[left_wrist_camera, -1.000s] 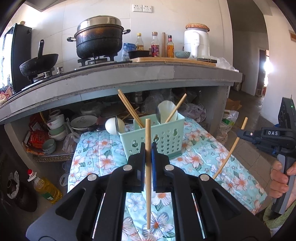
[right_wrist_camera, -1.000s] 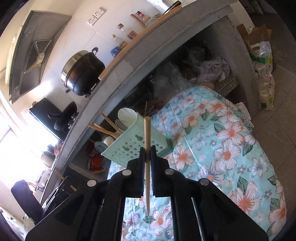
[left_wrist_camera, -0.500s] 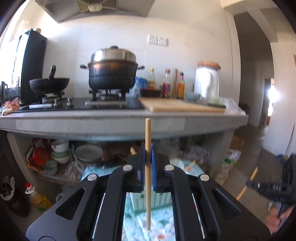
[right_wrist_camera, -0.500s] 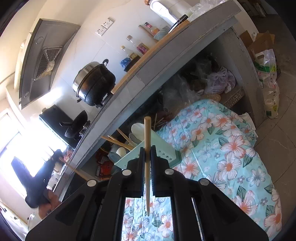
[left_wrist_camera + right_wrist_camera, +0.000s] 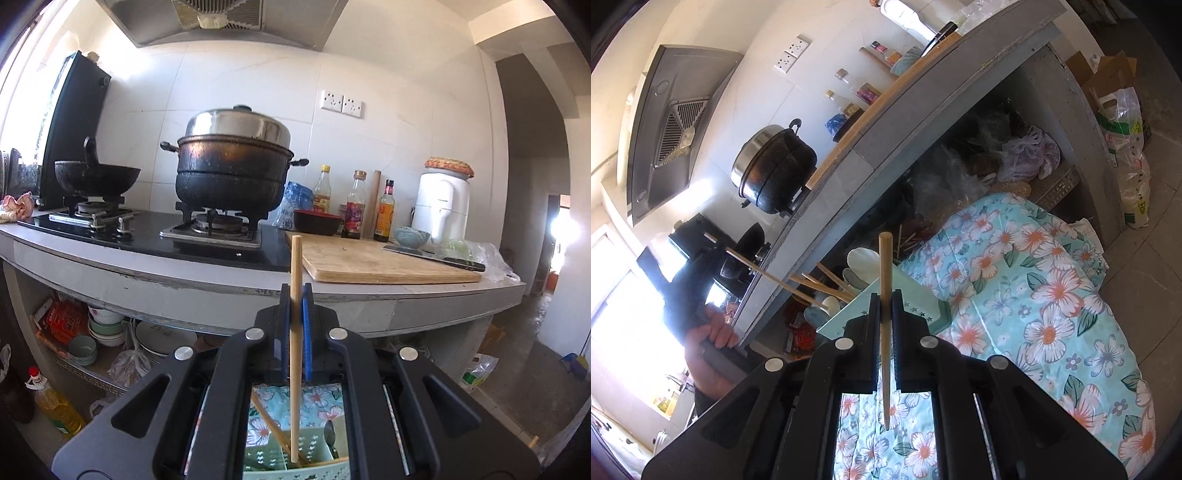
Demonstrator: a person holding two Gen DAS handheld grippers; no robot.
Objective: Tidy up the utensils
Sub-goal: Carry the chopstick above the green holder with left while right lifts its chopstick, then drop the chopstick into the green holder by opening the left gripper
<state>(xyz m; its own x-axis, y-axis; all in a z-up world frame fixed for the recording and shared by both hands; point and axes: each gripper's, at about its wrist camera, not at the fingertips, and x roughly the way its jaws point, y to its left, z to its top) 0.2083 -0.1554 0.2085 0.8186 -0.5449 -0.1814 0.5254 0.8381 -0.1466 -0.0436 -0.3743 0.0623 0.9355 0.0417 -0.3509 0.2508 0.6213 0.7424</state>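
While each claw is closed tight on one chopstick, the step in hand is dropping them into the green utensil basket (image 5: 295, 467). The left gripper (image 5: 295, 295) holds its chopstick (image 5: 294, 369) upright, lower tip seemingly just inside the basket (the view is narrow). The right gripper (image 5: 885, 299) holds its chopstick (image 5: 885, 332) beside the basket, above the floral cloth (image 5: 1034, 295). Next: release left, bring right over.

Honestly couldn't read a single word in either view. The sauce bottles (image 5: 354, 206) on the table had labels, but at that size they were just red and yellow smears. The white appliance (image 5: 441, 206) at about 2 o'clock carried a small dark mark, too tiny to make out. Same with the red packet (image 5: 62, 317) on the lower shelf: printed, but illegible.
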